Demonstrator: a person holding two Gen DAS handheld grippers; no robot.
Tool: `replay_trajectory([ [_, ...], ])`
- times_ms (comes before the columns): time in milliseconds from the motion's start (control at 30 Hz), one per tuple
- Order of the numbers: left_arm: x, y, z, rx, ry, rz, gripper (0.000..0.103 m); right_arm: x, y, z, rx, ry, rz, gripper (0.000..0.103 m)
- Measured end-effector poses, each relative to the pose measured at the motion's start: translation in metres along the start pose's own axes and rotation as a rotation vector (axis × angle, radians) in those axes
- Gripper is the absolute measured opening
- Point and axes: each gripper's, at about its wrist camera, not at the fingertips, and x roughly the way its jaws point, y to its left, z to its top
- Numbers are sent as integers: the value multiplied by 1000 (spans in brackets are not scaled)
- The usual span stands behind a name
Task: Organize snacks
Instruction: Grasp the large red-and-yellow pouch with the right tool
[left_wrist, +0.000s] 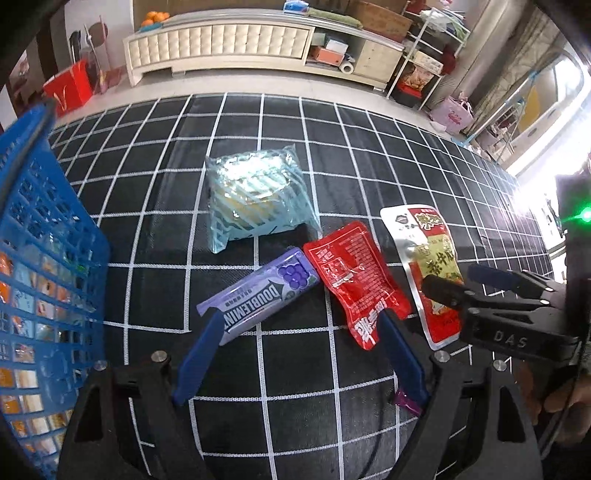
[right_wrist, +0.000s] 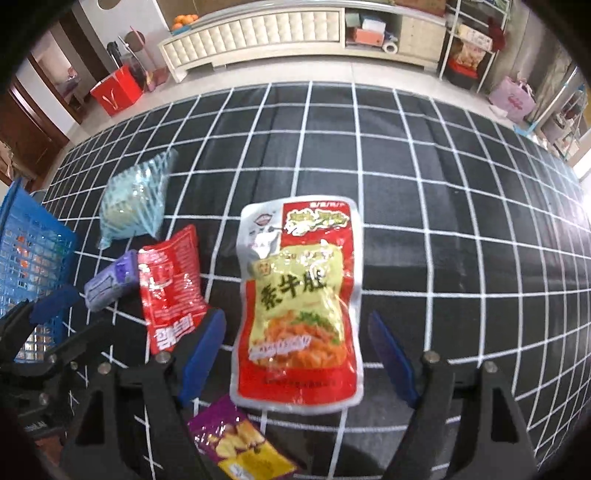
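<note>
**Both tongs spread above loose snack packets**

The right gripper (right_wrist: 297, 343) is held open and empty, its blue fingers straddling the red, silver-edged foil pouch with a yellow panel (right_wrist: 297, 295). This pouch lies directly between and ahead of the fingers, its long axis running along the pointing line of the tongs, so a closing across its narrow width is judged to be what the next move calls for. Large Chinese characters are printed on its yellow panel.

The left gripper (left_wrist: 301, 354) is likewise open and empty. The purple rectangular gum pack (left_wrist: 258, 295), marked "DOUBLEMINT", lies ahead on a diagonal, one end beside the left finger. The glossy red sachet (left_wrist: 354, 280) touches the pack's other end. The blue plastic lattice basket (left_wrist: 40, 258), already holding packets, stands left of the checked black cloth (left_wrist: 388, 155). "DAS" is read on the right tool.
</note>
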Motion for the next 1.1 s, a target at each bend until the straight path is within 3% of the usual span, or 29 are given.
replay_trajectory([
  [367,4,4,-5,-12,10,6,83,13,10,-7,-90,-4,-85,83],
  [433,3,5,-7,-18,8,15,83,11,13,-14,-116,-18,-87,80],
  [533,3,5,-11,-14,11,15,83,5,12,-22,-118,-37,-84,63],
  [567,3,4,-12,-16,11,13,83,3,12,-25,-121,-48,-84,53],
  [667,3,2,-13,-20,12,10,83,-1,17,-33,-132,-81,-81,45],
  [867,1,-13,-8,-7,19,4,83,-20,-7,-47,0,-152,7,40],
  [1100,14,-36,0,-14,54,42,83,-47,-19,-47,8,-206,27,41],
])
